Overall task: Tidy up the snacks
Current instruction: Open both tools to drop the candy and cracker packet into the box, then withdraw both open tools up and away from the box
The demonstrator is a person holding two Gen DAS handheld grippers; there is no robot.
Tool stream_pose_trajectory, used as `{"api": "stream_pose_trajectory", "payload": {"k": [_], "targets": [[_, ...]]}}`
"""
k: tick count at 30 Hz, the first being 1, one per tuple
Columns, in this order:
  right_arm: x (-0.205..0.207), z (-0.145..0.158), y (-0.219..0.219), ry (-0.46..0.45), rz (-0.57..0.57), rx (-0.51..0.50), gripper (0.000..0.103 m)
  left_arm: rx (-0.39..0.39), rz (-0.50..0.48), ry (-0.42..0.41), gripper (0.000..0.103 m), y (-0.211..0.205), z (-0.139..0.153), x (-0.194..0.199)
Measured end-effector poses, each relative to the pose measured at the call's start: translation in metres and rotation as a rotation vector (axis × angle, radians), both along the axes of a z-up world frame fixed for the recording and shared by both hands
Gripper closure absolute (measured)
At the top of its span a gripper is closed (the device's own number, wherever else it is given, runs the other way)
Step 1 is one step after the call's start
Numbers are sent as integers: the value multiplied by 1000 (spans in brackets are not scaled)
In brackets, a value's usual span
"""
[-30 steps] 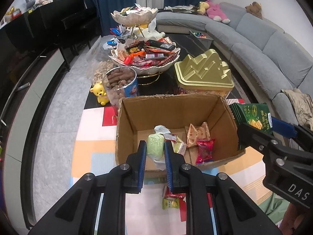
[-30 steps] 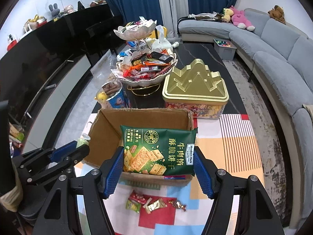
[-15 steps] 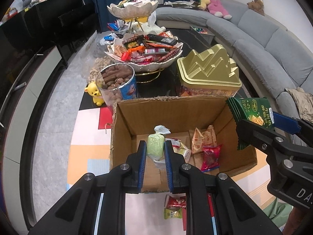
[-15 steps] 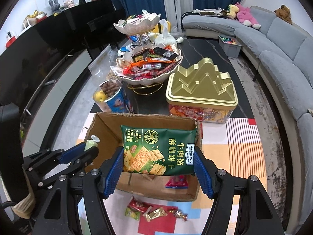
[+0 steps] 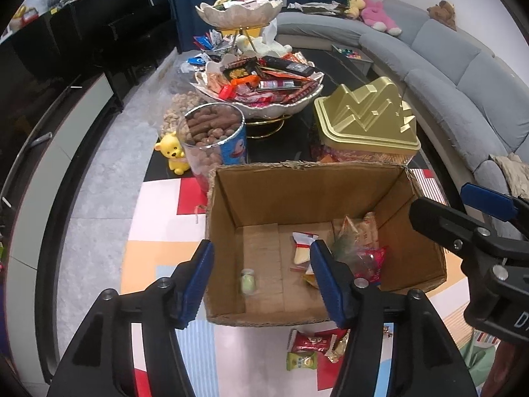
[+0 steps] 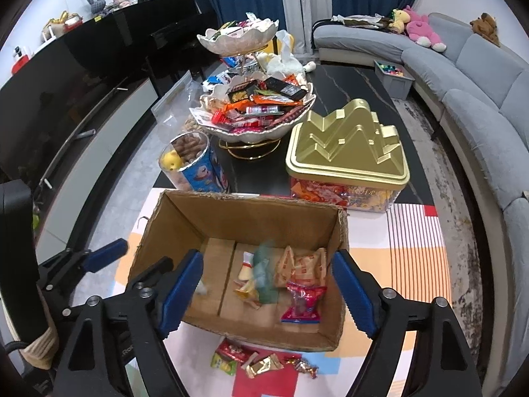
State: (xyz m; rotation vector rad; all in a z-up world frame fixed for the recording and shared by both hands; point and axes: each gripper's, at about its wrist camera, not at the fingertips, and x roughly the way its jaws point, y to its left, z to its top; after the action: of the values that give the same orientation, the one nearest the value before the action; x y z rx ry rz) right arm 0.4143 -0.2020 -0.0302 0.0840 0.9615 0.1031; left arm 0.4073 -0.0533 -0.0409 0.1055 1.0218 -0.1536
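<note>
An open cardboard box [image 5: 297, 168] [image 6: 248, 198] stands on the colourful mat and holds several wrapped snacks. My left gripper [image 5: 263, 279] hovers over its near left part, jaws opening, with nothing pressed between them. Below it a small pale green snack [image 5: 248, 281] shows blurred against the box floor. My right gripper [image 6: 267, 292] hangs over the box's near side, jaws also opening and free of any load. Beneath it the green cracker packet [image 6: 264, 274] is a blur inside the box, beside a red packet [image 6: 302, 301].
Loose candies [image 5: 307, 347] [image 6: 251, 360] lie on the mat in front of the box. Behind it stand a gold-lidded tin [image 5: 363, 122], a snack canister [image 5: 215, 139], a yellow bear [image 5: 172, 152] and a tiered bowl [image 5: 261, 89] full of snacks. A grey sofa [image 6: 479, 76] curves along the right.
Both grippers have opened. The pale green snack left the left jaws and the green cracker packet left the right jaws; both are now down in the box.
</note>
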Motion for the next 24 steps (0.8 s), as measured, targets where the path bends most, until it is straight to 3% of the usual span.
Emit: {"api": "stream_pose_trajectory", "payload": {"k": [24], "targets": [[-44, 37, -10, -91, -26, -33, 20, 9, 7, -63, 40, 5, 33, -50]]}}
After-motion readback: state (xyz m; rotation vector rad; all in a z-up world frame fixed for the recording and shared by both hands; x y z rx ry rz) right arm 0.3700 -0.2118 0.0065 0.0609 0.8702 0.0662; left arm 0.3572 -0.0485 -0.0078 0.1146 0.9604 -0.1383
